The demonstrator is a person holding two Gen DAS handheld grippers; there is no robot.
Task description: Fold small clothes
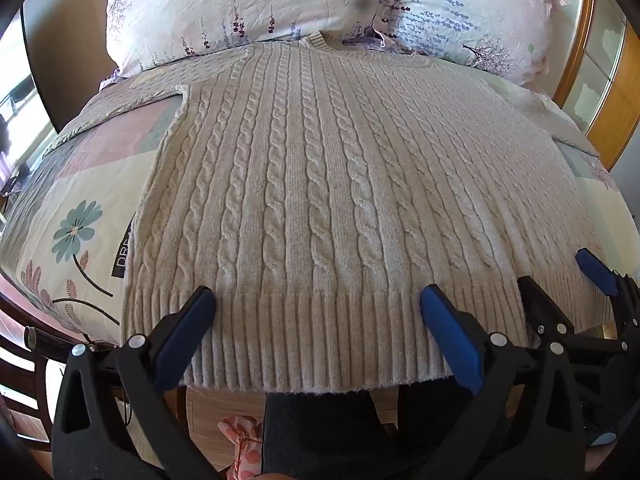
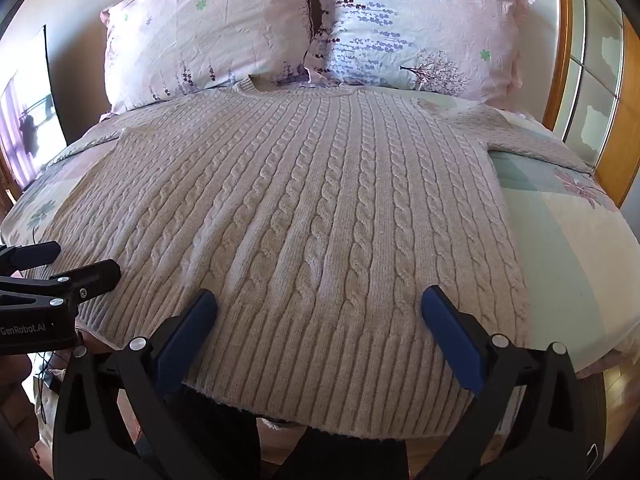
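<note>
A cream cable-knit sweater lies flat on the bed, collar toward the pillows, ribbed hem hanging over the near edge; it also fills the right wrist view. My left gripper is open, its fingers spread over the hem's left half. My right gripper is open over the hem's right half, and shows at the right of the left wrist view. The left gripper shows at the left edge of the right wrist view. Neither holds the fabric.
Two floral pillows lean at the head of the bed. A patterned quilt covers the mattress. A wooden frame with glass panes stands at the right. A dark screen is at the left.
</note>
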